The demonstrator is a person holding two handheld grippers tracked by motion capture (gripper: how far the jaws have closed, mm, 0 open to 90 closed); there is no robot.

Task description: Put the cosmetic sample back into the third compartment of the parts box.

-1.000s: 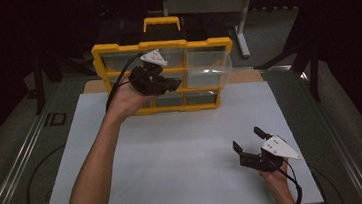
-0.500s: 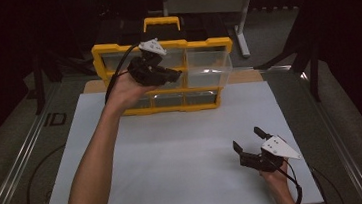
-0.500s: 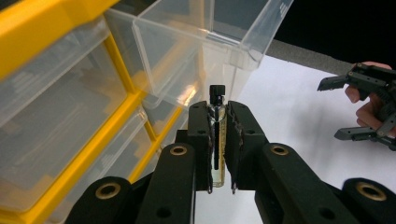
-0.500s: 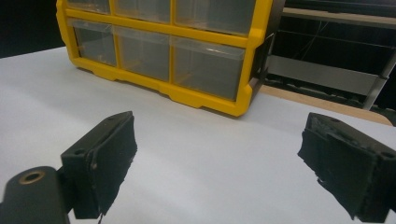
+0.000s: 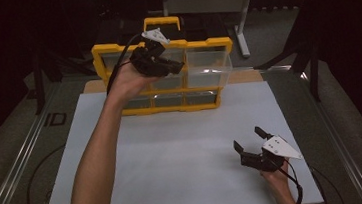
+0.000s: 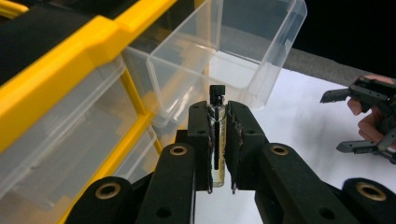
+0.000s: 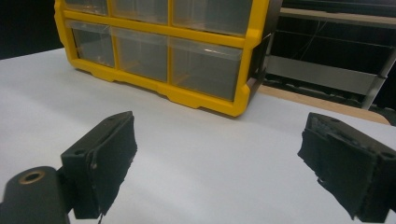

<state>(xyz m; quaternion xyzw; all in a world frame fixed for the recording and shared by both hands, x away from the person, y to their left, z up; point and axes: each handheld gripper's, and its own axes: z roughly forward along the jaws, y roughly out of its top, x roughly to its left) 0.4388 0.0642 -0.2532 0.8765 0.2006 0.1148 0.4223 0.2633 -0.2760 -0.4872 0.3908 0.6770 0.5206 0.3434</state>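
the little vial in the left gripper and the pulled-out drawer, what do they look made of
The vial looks like clear glass or hard plastic, I can't tell which: you see through its wall to pale liquid and a dark stem inside, and its cap is matt black, probably plastic. The drawer looks like thin clear moulded plastic, glossy, with soft rounded rims and highlights. The cabinet frame looks like opaque yellow plastic.

**Small glass vial held up near an open clear drawer**

A slim, clear glass vial (image 6: 218,140) with a black cap stands upright, pinched between two black jaws, cap end uppermost. It holds pale, slightly yellowish liquid. Just beyond it, a transparent plastic drawer (image 6: 243,51) juts out, pulled open from the top row of a yellow-framed drawer cabinet (image 5: 114,50) at the far edge of the white table.
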